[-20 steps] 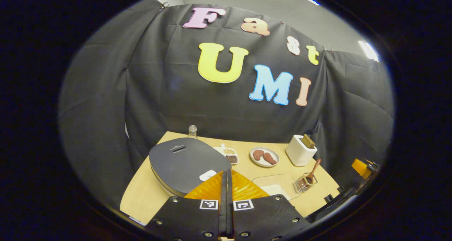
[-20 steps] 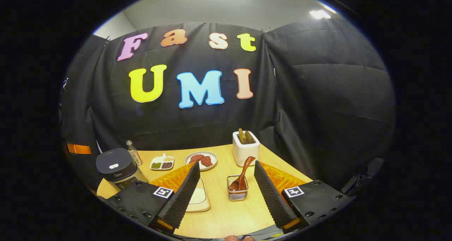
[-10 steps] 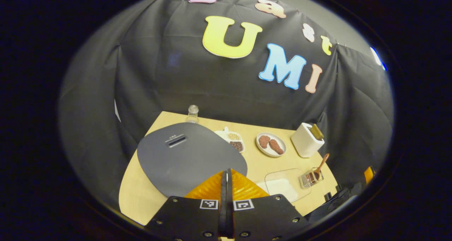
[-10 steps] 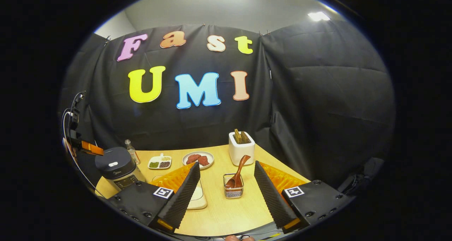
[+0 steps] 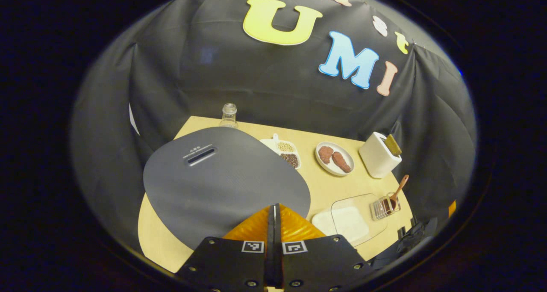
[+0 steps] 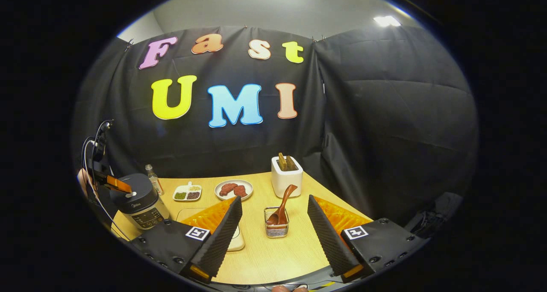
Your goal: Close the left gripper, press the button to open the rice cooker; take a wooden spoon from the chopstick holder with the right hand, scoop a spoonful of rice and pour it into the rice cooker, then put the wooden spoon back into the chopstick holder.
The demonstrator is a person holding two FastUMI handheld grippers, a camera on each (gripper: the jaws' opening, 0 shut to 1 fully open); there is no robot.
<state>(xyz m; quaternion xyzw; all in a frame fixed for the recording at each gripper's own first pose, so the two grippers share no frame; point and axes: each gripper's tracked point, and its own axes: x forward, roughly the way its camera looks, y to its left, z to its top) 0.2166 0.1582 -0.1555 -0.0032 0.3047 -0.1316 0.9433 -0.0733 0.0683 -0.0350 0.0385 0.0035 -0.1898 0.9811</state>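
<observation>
The rice cooker (image 5: pixel 222 181) has its flat grey lid down, right below my left gripper (image 5: pixel 273 207). That gripper is shut with nothing held, and its tips hide the lid's white button. In the right gripper view the cooker (image 6: pixel 139 200) stands at the far left, with the left gripper (image 6: pixel 119 184) coming down onto the button. My right gripper (image 6: pixel 274 199) is open and hovers short of the wire chopstick holder (image 6: pixel 276 228). The wooden spoon (image 6: pixel 283 203) leans in that holder. The rice tray (image 5: pixel 348 221) lies between cooker and holder (image 5: pixel 384 206).
At the back of the wooden table (image 6: pixel 273 258) stand a white toaster (image 6: pixel 287 178), a plate of meat (image 6: pixel 233 189), a divided dish of grains (image 6: pixel 187 193) and a small bottle (image 6: pixel 150 178). A cable hangs behind the cooker. Black cloth walls close in on the table.
My left gripper has come down toward the cooker lid, which now looks much larger and whose button has slipped under the tips. The right gripper has stayed open and hardly moved.
</observation>
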